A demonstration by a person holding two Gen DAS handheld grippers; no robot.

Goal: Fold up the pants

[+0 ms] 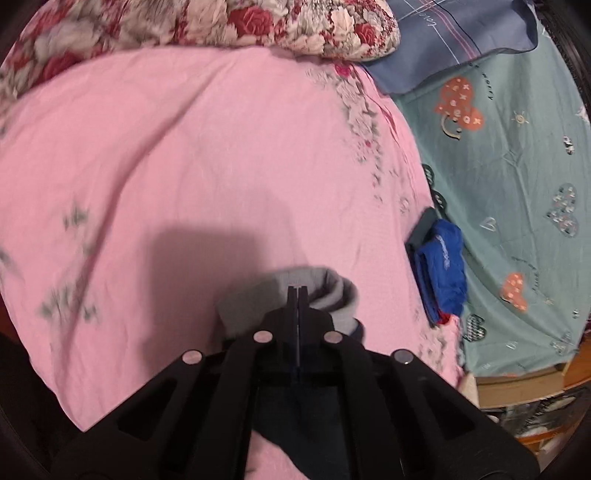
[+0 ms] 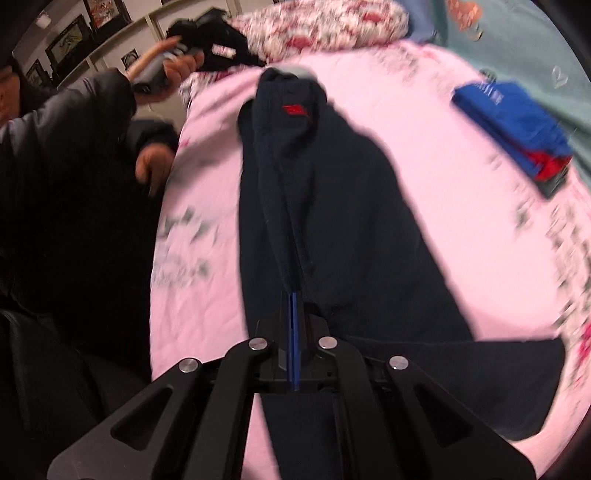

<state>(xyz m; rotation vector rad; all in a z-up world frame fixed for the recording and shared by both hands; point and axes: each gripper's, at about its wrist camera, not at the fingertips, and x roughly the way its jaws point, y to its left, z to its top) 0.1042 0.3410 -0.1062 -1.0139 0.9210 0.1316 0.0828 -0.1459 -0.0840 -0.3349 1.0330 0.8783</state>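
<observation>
While the left wrist view applies, the left claw (image 1: 297, 290) is clenched on the grey-lined waistband of the pants (image 1: 325, 295), above the pink bed (image 1: 184, 147). In the right wrist view, the right claw (image 2: 294, 295) pinches a near fold; the navy pants drape far across the bed. Fabric appears soft and limp: hold at hems.

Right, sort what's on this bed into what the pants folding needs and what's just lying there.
In use:
- dark navy fabric pants with grey lining
- left hand-held gripper
- right hand-held gripper

Lying about:
- folded blue and red clothes stack
- red floral quilt
- blue-grey pillow
</observation>
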